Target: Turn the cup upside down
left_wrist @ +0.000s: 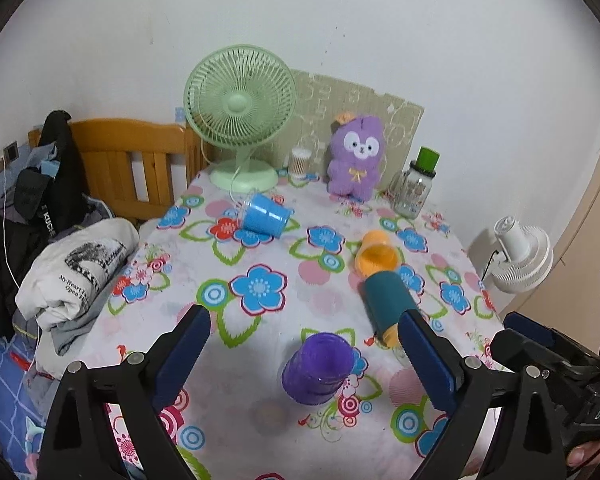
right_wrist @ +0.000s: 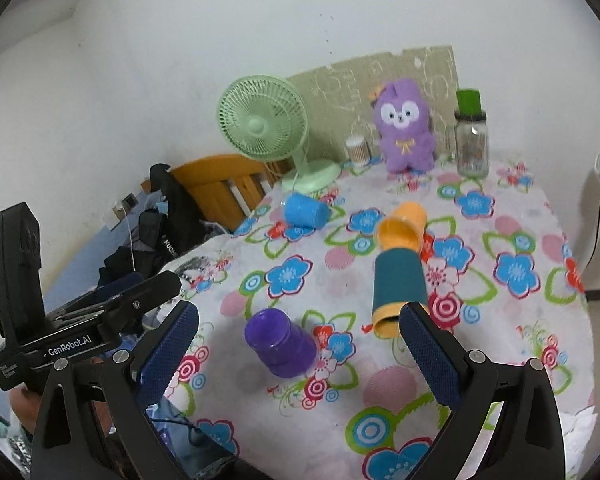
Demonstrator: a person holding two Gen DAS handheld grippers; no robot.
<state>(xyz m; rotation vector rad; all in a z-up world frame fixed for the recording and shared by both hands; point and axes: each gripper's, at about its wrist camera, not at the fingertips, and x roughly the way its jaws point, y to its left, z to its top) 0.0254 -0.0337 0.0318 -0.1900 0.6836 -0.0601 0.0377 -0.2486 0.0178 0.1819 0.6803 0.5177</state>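
Left wrist view. We list one purple cup [left_wrist: 319, 368] on the floral bench [left_wrist: 260, 320], mouth down and base up by our reading (already inverted, it seems). It sits between the fingers of our left gripper [left_wrist: 304, 364], toward 12 o'clock, touching neither. Jaws wide, holding nothing. At 1 o'clock lies a teal cup [left_wrist: 384, 300] on its side, long axis running 11 to 5 o'clock, its yellow-rimmed end just beside the right finger; whether they touch we cannot tell. Beyond it an orange cup [left_wrist: 376, 257] lies on its side, mouth toward us. At 11 o'clock, well apart, a blue cup [left_wrist: 266, 215] lies on its side.

Right wrist view. Our right gripper [right_wrist: 300, 344] stands wide open, empty. The purple cup [right_wrist: 281, 343] sits between the fingers, left of centre. The teal cup [right_wrist: 398, 292] lies at 1 o'clock, long axis near 12 to 6, rim end close to the right finger. We judge the right gripper better lined up on it, the likely next cup to turn.
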